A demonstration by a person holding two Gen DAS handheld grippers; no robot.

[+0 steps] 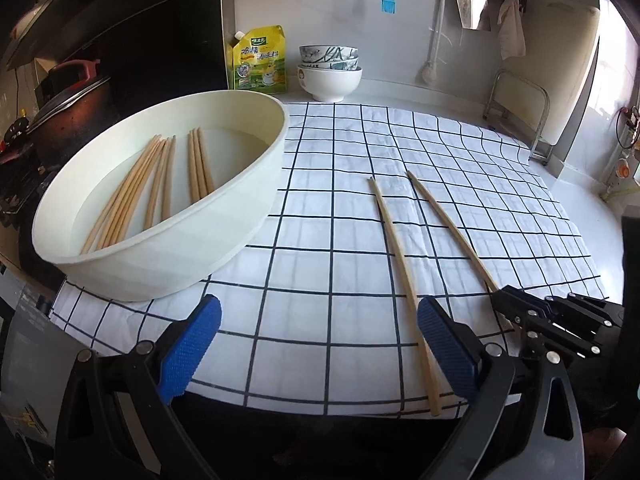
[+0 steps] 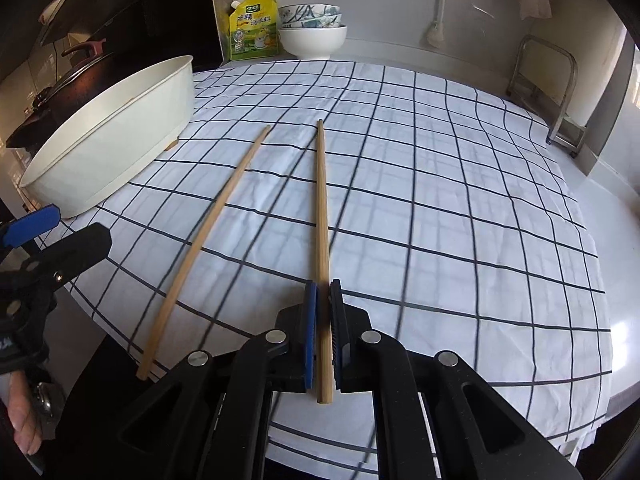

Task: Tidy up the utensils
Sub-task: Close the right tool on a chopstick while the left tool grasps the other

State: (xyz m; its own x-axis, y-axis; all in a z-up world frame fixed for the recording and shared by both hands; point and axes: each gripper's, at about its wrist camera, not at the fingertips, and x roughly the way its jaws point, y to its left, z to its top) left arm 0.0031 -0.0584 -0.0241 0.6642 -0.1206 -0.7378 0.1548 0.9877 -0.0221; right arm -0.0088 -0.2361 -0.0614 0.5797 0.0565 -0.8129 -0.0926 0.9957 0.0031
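Observation:
A white oval bin [image 1: 168,216] stands at the left of the checked cloth and holds several wooden chopsticks [image 1: 160,188]. Two more chopsticks lie on the cloth. My right gripper [image 2: 323,296] is shut on the near end of the right chopstick [image 2: 321,208]; that gripper also shows in the left wrist view [image 1: 504,296] at that stick [image 1: 448,220]. The other chopstick [image 2: 200,248] lies loose to its left, also seen in the left wrist view [image 1: 396,260]. My left gripper [image 1: 318,320] is open and empty, near the front edge between bin and loose chopstick.
The checked cloth [image 1: 360,160] covers the counter. Stacked bowls [image 1: 329,72] and a yellow pouch [image 1: 260,60] stand at the back wall. A dark pot [image 1: 68,108] sits on the stove at left. A metal rack [image 1: 520,116] stands at the back right.

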